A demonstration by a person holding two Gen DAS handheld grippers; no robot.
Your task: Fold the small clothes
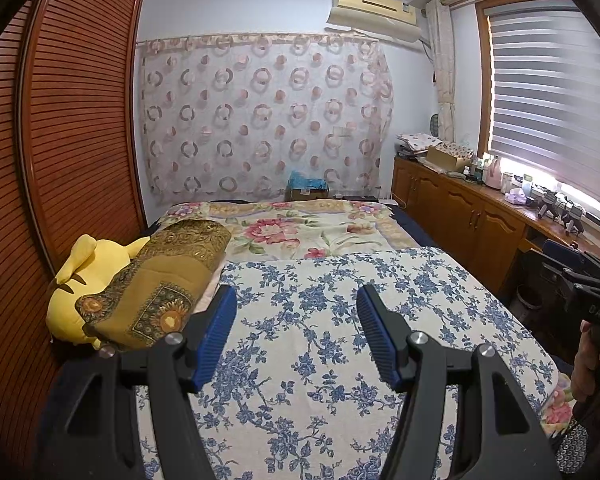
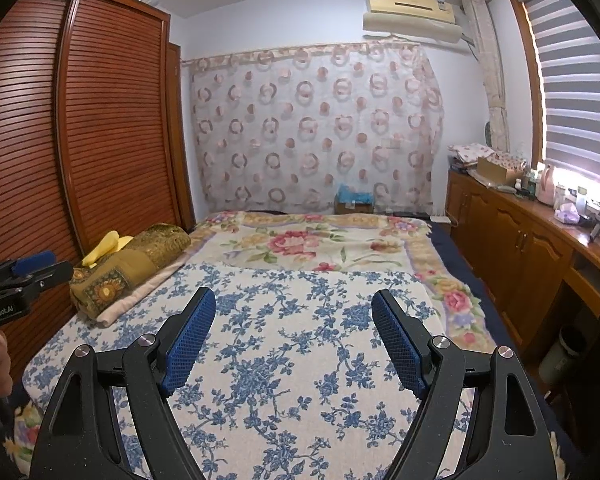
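Note:
My left gripper (image 1: 296, 300) is open and empty, held above a white cloth with blue flowers (image 1: 340, 340) spread flat on the bed. My right gripper (image 2: 294, 304) is also open and empty above the same blue-flowered cloth (image 2: 292, 340). The right gripper's body shows at the right edge of the left wrist view (image 1: 588, 296); the left gripper shows at the left edge of the right wrist view (image 2: 28, 272). No small garment is in view in either frame.
A pink-flowered blanket (image 1: 312, 228) covers the far half of the bed. A folded gold quilt (image 1: 160, 280) and a yellow plush toy (image 1: 84, 280) lie at the left by the brown louvred wardrobe (image 1: 60, 140). A wooden cabinet (image 1: 460, 216) with clutter runs along the right.

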